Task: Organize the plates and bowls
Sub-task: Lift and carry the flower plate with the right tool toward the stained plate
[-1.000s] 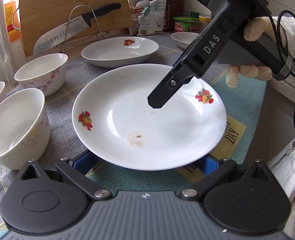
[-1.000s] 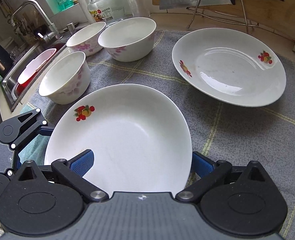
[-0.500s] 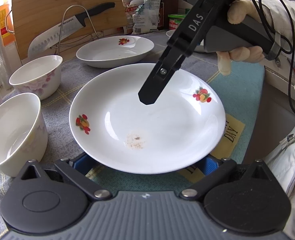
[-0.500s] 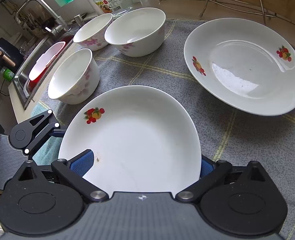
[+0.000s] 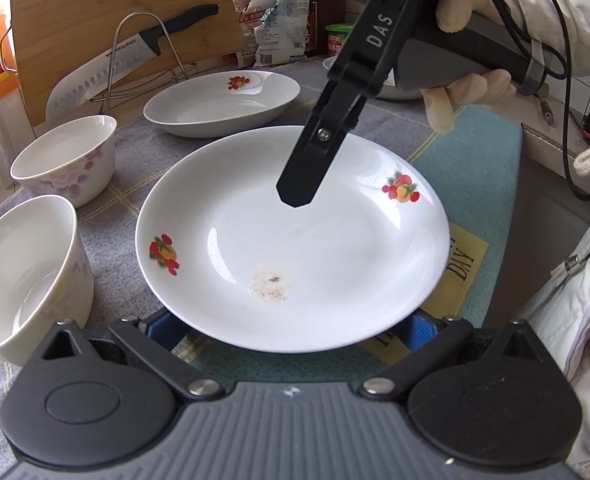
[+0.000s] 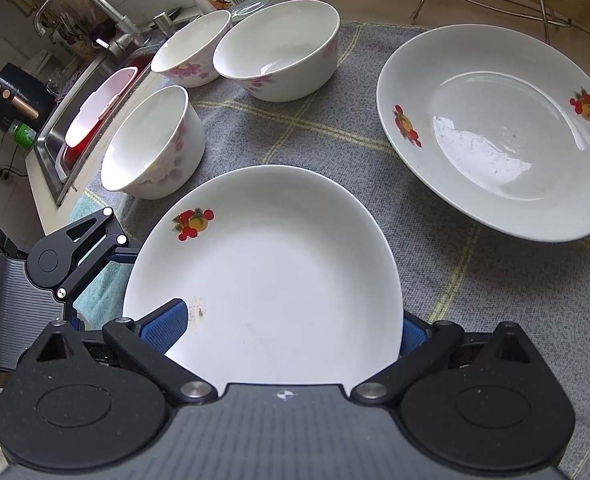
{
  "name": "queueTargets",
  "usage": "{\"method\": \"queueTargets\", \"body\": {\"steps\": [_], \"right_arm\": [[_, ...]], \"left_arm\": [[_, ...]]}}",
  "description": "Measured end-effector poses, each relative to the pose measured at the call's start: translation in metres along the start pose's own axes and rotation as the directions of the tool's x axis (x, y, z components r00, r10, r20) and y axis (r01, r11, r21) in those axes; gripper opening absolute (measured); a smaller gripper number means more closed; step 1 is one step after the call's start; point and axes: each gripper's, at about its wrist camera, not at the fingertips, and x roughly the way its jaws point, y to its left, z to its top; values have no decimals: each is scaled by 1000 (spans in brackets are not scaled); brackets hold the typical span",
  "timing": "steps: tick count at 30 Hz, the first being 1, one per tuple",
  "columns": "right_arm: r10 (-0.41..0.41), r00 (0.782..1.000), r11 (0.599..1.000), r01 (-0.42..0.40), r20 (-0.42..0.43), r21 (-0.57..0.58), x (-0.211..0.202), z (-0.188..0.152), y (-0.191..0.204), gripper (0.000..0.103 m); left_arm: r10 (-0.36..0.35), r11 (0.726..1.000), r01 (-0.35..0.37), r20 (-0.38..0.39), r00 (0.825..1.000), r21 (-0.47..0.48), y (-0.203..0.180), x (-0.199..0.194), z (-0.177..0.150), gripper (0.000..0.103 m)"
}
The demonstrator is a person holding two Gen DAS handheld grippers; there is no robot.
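Under the fruit-print plate [image 5: 295, 240] both grippers' blue pads [image 5: 419, 326] mostly vanish; left gripper [image 5: 291, 328] and right gripper [image 6: 283, 330] spread wide, grip unclear.

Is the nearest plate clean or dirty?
Dirty: the nearest plate shows a brownish speckled smear on its inner surface, also visible in the right wrist view.

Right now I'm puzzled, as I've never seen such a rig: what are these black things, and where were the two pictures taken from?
No robot: a person holds a two-finger gripper in each hand. Each picture comes from a camera on one gripper, looking along its fingers. The left gripper sees the gloved hand holding the other tool; the right gripper looks toward the sink. On the grey cloth are the near plate, a second plate and three flowered bowls. Both grippers are open around the near plate, neither clamped.
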Motion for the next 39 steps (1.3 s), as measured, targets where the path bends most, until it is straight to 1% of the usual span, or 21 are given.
{"method": "queueTargets", "body": {"steps": [12, 18, 23, 33, 39], "right_arm": [[18, 1000, 1000, -18, -14, 12, 1, 2, -3, 103], [19, 1000, 1000, -19, -25, 11, 1, 3, -3, 103], [18, 1000, 1000, -18, -24, 8, -1, 2, -1, 103], [24, 1000, 1000, -24, 7, -2, -23, -3, -8, 103], [17, 999, 1000, -17, 35, -6, -42, -10, -19, 103]], "left_arm": [[-3, 1000, 3, -11, 1000, 4, 2, 1, 0, 103], [8, 1000, -7, -20, 1000, 27, 1, 1, 0, 101], [-2, 1000, 3, -34, 999, 14, 3, 1, 2, 101], [-3, 1000, 3, -35, 999, -4, 0, -1, 16, 101], [-6, 1000, 6, -32, 999, 0, -8, 4, 32, 101]]}}
